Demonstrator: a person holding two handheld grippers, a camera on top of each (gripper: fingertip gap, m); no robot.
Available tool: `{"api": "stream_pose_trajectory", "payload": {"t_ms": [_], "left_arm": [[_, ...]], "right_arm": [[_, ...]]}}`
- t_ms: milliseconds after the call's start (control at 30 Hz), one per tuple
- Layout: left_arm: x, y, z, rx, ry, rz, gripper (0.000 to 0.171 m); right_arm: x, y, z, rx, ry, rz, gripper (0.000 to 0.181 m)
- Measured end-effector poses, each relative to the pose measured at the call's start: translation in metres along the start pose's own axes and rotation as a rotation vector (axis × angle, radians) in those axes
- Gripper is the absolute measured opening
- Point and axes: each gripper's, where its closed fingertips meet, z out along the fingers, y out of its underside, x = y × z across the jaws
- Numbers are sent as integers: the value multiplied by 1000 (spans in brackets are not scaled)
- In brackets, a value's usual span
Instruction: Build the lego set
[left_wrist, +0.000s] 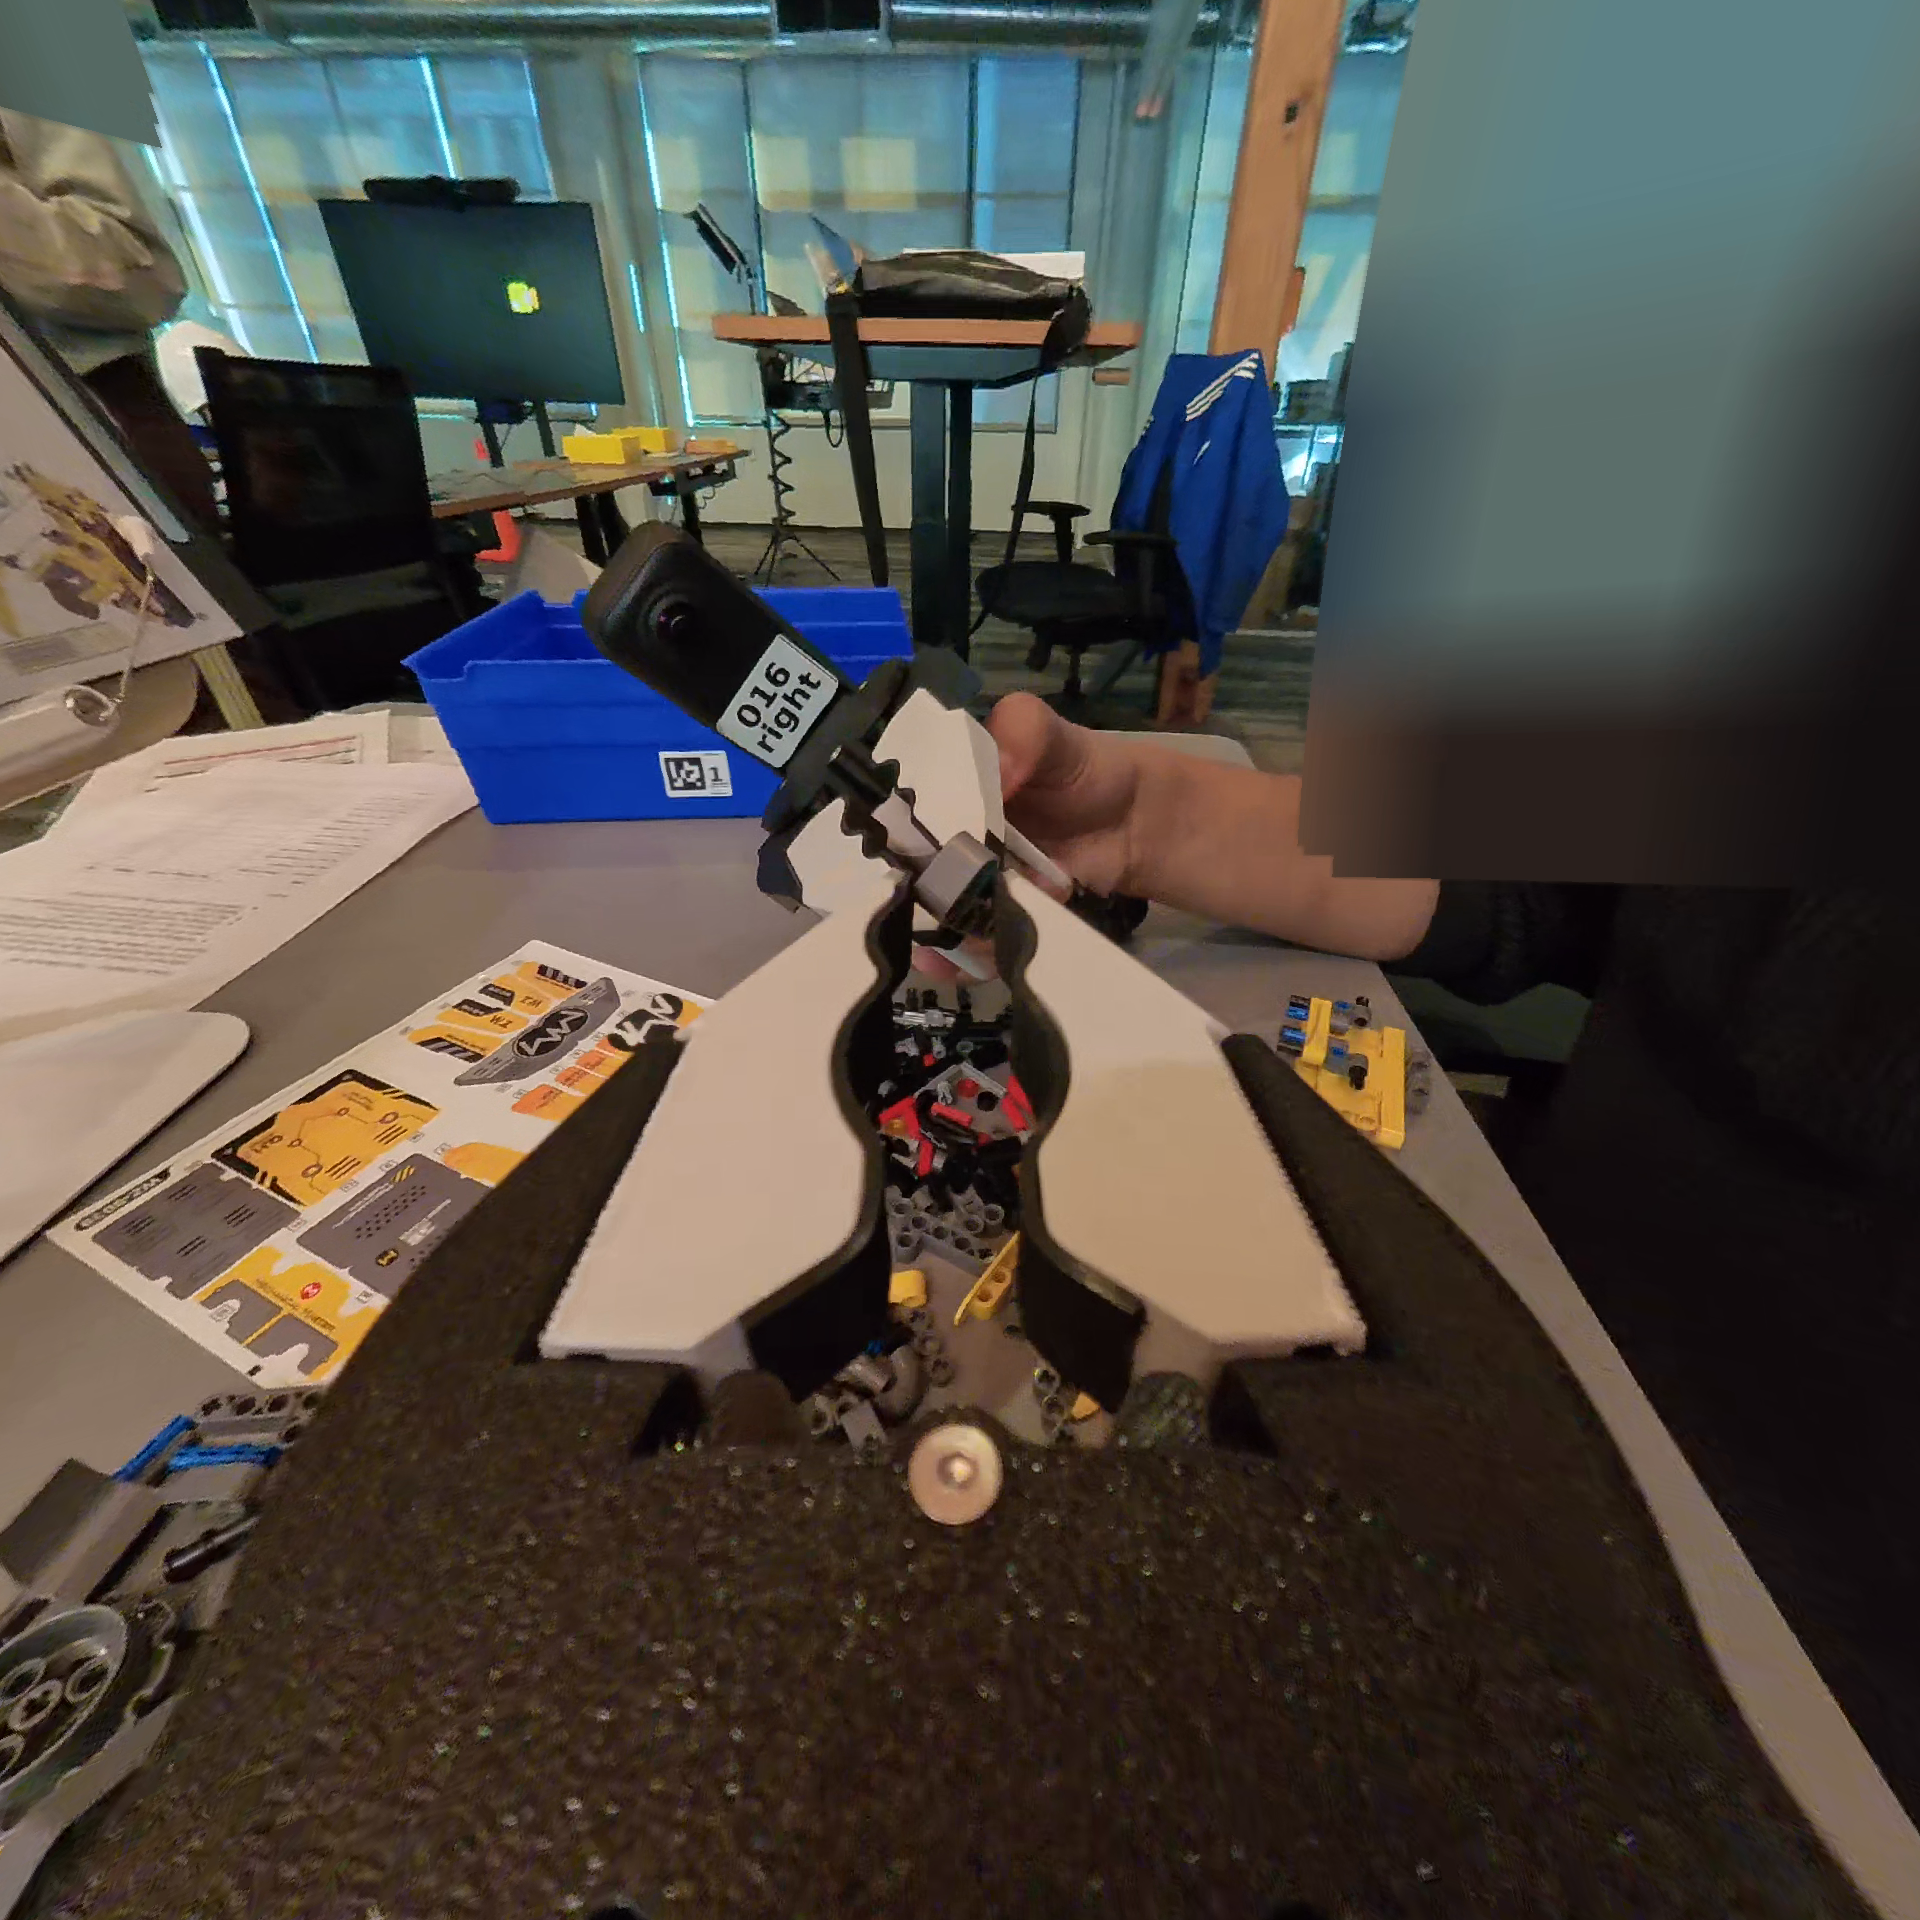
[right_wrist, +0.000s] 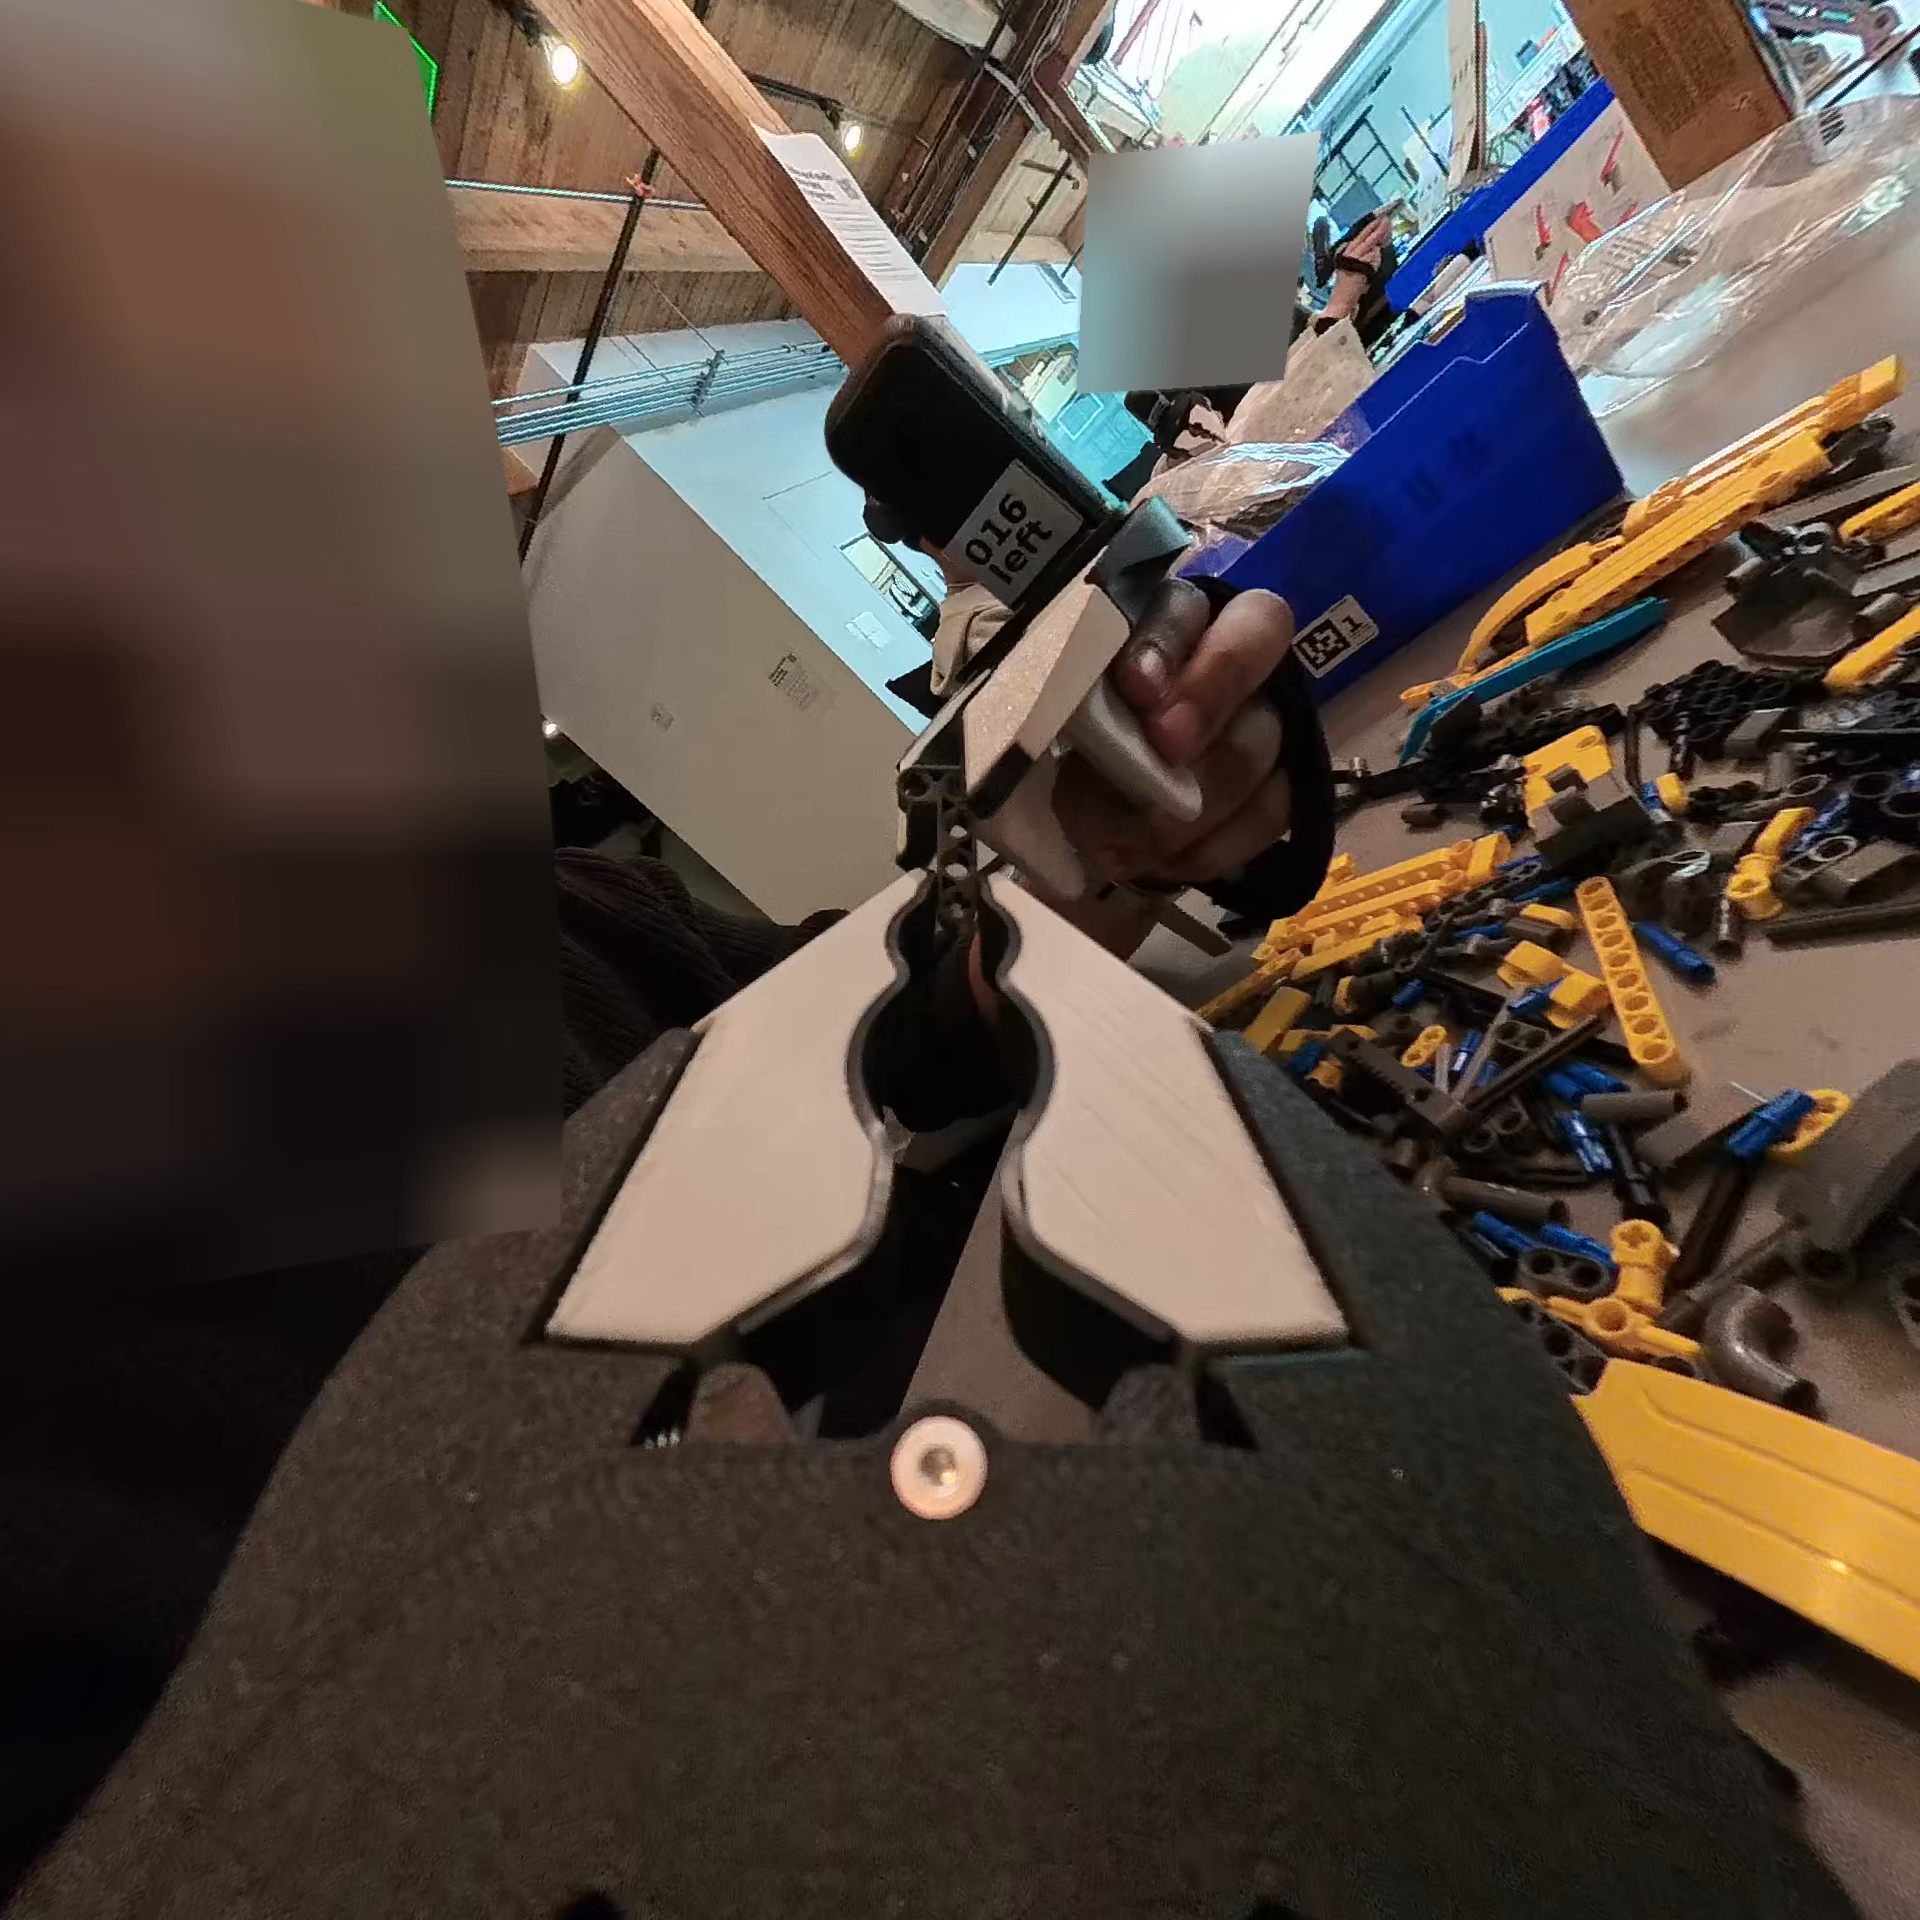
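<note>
My left gripper is shut at its tips on a small grey and black part, held above a pile of loose building pieces. My right gripper is shut on a thin black beam with holes, held up in the air. The two grippers meet tip to tip. In the left wrist view the right gripper comes in from the upper left, held by a hand. In the right wrist view the left gripper touches the top of the beam. I cannot tell whether both parts are joined.
A blue bin stands at the back of the grey table and also shows in the right wrist view. A sticker sheet and papers lie at the left. Many yellow, black and blue pieces and a yellow panel lie at the right. Left and right tips are no more than a few centimetres apart.
</note>
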Motion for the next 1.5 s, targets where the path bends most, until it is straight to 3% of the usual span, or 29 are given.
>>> {"api": "stream_pose_trajectory", "payload": {"t_ms": [167,267,367,533,567,633,700,1000,1133,1200,1267,1333,1500], "left_arm": [[-2,0,-1,-18,-19,3,12],[-22,5,-4,-31,-101,-88,11],[-41,8,-10,-2,-135,-277,11],[-60,19,-13,81,-122,-602,11],[-61,20,-13,95,-109,-643,11],[-61,21,-12,126,-74,-711,11],[-60,19,-12,160,-38,-762,11],[-49,21,-5,130,28,-789,11],[-44,23,-7,86,56,-771,11],[-51,22,-14,71,-3,-718,16],[-68,16,-29,105,-115,-668,27],[-82,10,-45,155,-194,-646,27],[-97,6,-63,223,-275,-624,25]], "right_arm": [[0,-3,-1,12,11,-32,8],[22,-19,-10,66,243,-236,13],[42,-43,-34,76,647,-617,32],[39,-57,-45,-150,1215,-1394,37],[34,-54,-38,-174,1254,-1558,35],[33,-34,-15,-251,1177,-1739,20],[35,-23,-4,-260,1097,-1722,20],[44,-21,-10,-319,1112,-1673,20],[46,-21,-9,-362,1137,-1716,8],[46,-19,-8,-366,1120,-1692,8],[47,-12,-3,-377,1055,-1625,8],[47,7,10,-402,910,-1512,7],[44,58,40,-504,631,-1200,7]]}}
